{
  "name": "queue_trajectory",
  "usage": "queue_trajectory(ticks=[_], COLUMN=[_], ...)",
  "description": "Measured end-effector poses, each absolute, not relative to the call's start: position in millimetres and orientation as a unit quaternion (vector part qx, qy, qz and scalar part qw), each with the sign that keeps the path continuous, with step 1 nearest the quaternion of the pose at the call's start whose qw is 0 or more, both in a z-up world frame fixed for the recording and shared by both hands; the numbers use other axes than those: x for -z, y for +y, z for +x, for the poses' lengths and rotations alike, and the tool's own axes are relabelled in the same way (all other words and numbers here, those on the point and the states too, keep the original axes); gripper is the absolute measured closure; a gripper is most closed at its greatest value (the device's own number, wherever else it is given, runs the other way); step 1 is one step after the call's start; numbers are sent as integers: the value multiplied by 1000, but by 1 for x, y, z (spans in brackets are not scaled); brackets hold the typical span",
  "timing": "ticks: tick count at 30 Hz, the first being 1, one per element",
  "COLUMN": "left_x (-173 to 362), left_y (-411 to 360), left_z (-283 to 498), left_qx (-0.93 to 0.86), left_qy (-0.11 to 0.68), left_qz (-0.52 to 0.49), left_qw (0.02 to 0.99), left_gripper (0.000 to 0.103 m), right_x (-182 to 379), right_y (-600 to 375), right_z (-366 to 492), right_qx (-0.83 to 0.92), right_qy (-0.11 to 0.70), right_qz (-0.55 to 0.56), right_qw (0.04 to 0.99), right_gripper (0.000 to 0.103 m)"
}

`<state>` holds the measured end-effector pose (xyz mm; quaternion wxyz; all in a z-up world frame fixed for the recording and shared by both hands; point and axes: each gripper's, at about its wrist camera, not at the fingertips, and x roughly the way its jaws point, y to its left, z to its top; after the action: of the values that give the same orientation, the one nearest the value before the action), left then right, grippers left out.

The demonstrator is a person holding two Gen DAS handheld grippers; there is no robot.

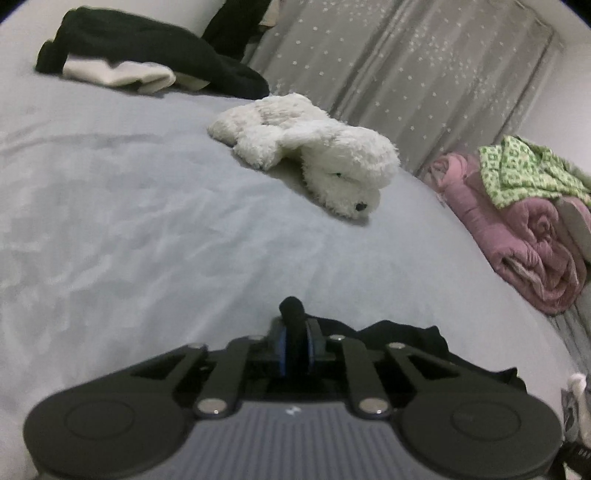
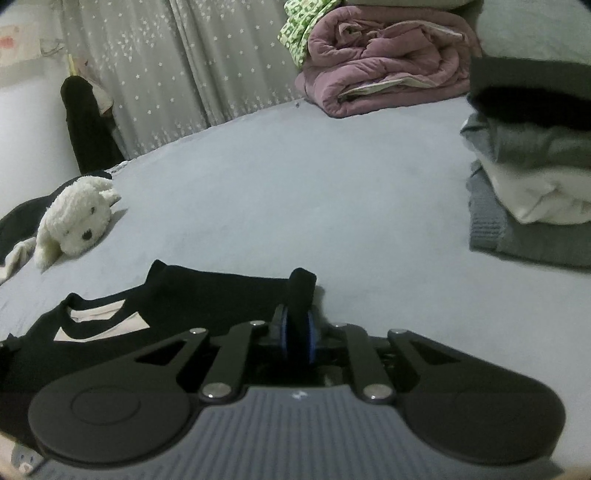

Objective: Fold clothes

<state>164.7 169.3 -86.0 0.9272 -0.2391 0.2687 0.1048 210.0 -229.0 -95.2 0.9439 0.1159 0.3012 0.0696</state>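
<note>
A black garment [image 2: 207,295] with a pale printed mark [image 2: 99,321] lies flat on the grey bed sheet [image 2: 332,192], low in the right wrist view. My right gripper [image 2: 299,328] is shut on a bunched corner of that black garment, which sticks up between the blue pads. In the left wrist view my left gripper [image 1: 295,343] is shut on another bunched bit of the black garment [image 1: 406,339], whose cloth spreads to the right behind the fingers. Both grippers sit low over the sheet.
A white plush dog [image 1: 314,155] lies mid-bed. Dark and white clothes [image 1: 147,62] are heaped at the far left. A stack of folded clothes [image 2: 532,177] stands at the right. A rolled pink quilt [image 2: 384,62] with green patterned cloth [image 2: 299,29] sits by the starred curtain [image 2: 166,66].
</note>
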Motion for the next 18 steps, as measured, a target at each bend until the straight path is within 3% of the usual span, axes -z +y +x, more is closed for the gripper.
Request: queue_trajectory(ticks=[2, 4, 11, 18], left_x=[77, 70, 61, 85], left_y=[164, 160, 121, 89], left_z=[157, 150, 132, 130], left_qx=[-118, -118, -68, -20], left_qy=[256, 247, 245, 291], left_qz=[-211, -191, -126, -52], left_qw=[936, 943, 959, 955], left_gripper=[61, 60, 54, 48], right_x=[90, 83, 64, 84], right_y=[-229, -226, -191, -163], right_z=[205, 196, 169, 162], right_qx=[-67, -67, -112, -141], right_qy=[293, 280, 253, 285], right_qz=[110, 97, 45, 9], right_qw=[947, 953, 960, 948], right_gripper=[71, 64, 62, 62])
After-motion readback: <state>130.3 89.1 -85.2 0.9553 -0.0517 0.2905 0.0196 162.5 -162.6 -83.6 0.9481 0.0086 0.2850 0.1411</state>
